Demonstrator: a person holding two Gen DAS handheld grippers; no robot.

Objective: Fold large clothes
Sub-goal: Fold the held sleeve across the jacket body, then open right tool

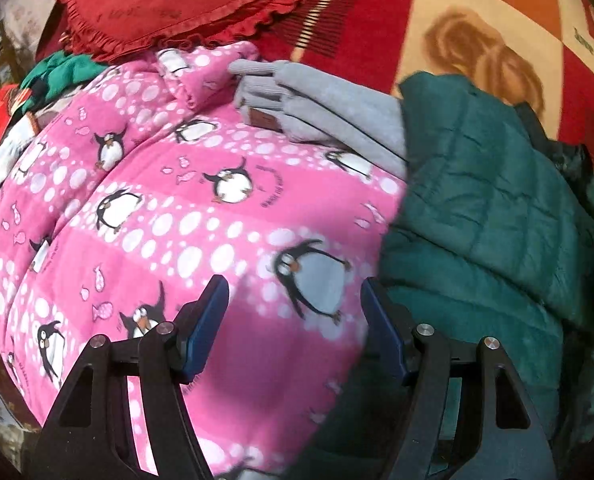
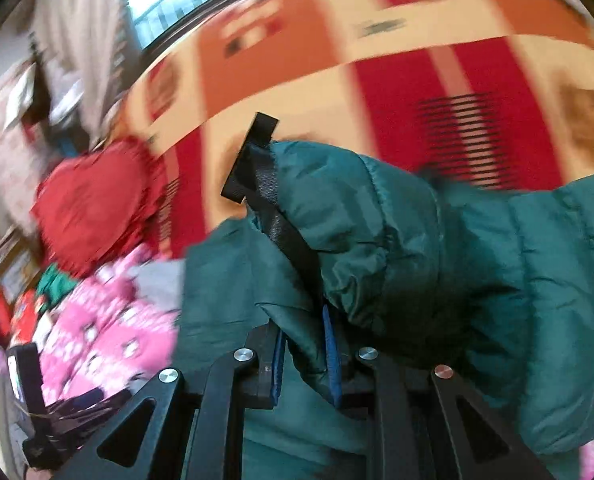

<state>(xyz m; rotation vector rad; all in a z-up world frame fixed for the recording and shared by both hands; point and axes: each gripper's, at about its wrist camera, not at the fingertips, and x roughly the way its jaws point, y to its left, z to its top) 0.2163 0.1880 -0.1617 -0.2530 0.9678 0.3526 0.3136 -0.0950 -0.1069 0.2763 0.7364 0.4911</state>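
Left wrist view: the left hand-held gripper hovers with jaws apart and nothing between them over the pink penguin fleece on the bed, the green quilted jacket lying just beside it.

Right wrist view: the right hand-held gripper is clamped on the green quilted jacket, lifted above the bed.
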